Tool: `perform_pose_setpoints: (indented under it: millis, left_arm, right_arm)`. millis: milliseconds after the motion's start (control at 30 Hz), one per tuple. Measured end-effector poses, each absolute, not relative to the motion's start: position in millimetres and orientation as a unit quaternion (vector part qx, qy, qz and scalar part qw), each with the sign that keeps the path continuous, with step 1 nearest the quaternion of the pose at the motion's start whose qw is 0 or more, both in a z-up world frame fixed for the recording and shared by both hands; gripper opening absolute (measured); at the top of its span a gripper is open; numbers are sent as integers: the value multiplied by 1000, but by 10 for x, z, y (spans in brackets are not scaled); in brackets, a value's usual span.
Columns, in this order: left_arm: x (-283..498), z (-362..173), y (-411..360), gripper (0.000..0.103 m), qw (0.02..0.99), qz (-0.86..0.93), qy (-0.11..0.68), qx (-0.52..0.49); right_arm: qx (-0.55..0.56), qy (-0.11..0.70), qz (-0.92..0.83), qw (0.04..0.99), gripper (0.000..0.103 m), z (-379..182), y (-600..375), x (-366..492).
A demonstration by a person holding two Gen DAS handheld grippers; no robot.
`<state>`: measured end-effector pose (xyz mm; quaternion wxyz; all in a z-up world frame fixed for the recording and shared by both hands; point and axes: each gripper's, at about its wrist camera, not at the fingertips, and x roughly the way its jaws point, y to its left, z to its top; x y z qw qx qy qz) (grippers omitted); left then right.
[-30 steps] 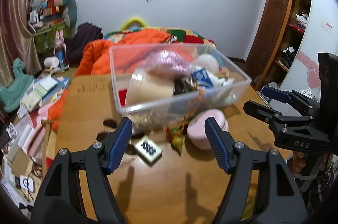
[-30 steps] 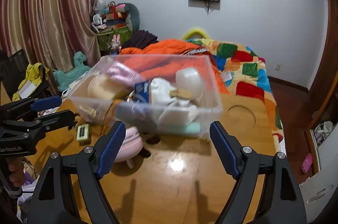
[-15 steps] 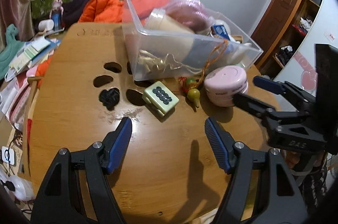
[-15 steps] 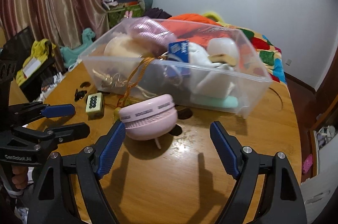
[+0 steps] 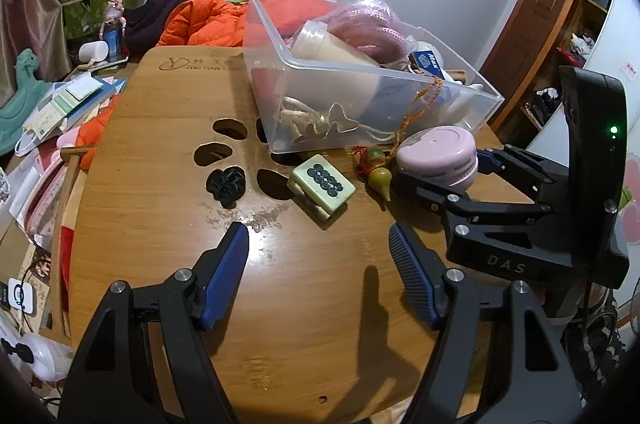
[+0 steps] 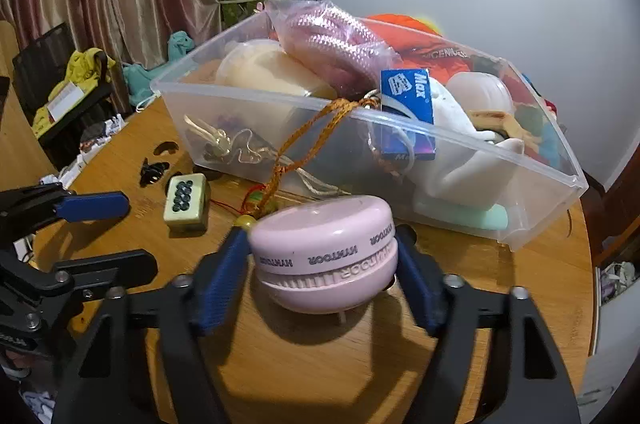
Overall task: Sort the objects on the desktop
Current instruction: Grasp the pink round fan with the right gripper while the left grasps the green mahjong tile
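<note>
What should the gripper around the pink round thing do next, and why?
Probably squeeze shut. The right gripper has a blue finger on each side of the pink round case, which sits on the table, but whether they press it yet is unclear. Gripped firmly, it could then be lifted toward the clear bin behind it.

Round case (image 6: 326, 256) sits on counter (image 6: 400, 376) btwn right tool's (image 6: 322, 278) fingers. Bin (image 6: 472, 192) just behind it, cord (image 6: 316, 132) hanging over front wall. Tile (image 6: 186, 200) to tool's left. From left tool (image 5: 318, 260): tile ahead, hair tie (image 5: 225, 184) ahead-left, pendant (image 5: 378, 174) ahead-right, bin behind those.
</note>
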<state>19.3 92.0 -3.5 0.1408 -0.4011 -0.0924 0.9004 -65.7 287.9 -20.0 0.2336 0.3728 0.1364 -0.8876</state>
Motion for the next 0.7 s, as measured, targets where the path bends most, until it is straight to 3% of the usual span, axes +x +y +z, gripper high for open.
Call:
perform_pose_setpoints:
  millis: [367,600,667,700]
  left_arm:
    - [9,-23,1054,73,116,906,-61,-402]
    - [-120,-19,1201,65,101,909,-33,-402]
    - [-133,-23,1213,60,98,911,-29,-400]
    - [-160,-44,1233,52,96,909,-24,-405]
  right_arm:
    - [366,77,-893,249,61,-111,3177,-568]
    - [354,48,-900,249,61,1,3355,-509]
    - [356,40,-900,248,61,-1,3394,-503]
    - [357,38,-900,246,61,-8,3413,-501]
